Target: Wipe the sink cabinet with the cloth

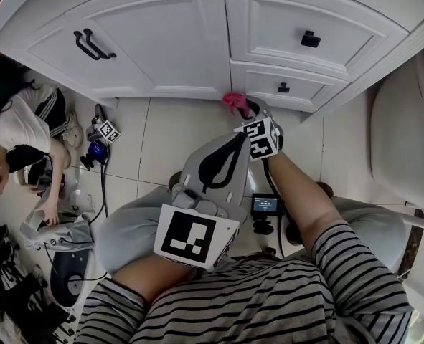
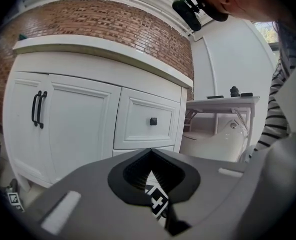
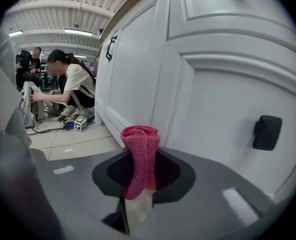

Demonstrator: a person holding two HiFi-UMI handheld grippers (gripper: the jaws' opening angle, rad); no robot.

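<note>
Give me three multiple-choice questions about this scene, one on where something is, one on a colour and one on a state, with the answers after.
1. Where is the cloth?
A) on the floor
B) in the right hand-held gripper
C) inside an open drawer

2. What colour are the knobs on the cabinet?
A) brass
B) white
C) black

3. How is the left hand-held gripper?
A) shut, holding nothing
B) shut on the cloth
C) wide open

Answers:
1 B: the pink cloth stands clamped between its jaws, close to the white cabinet.
2 C: both knobs show black against the white fronts.
3 A: its jaws meet with nothing between them.
</note>
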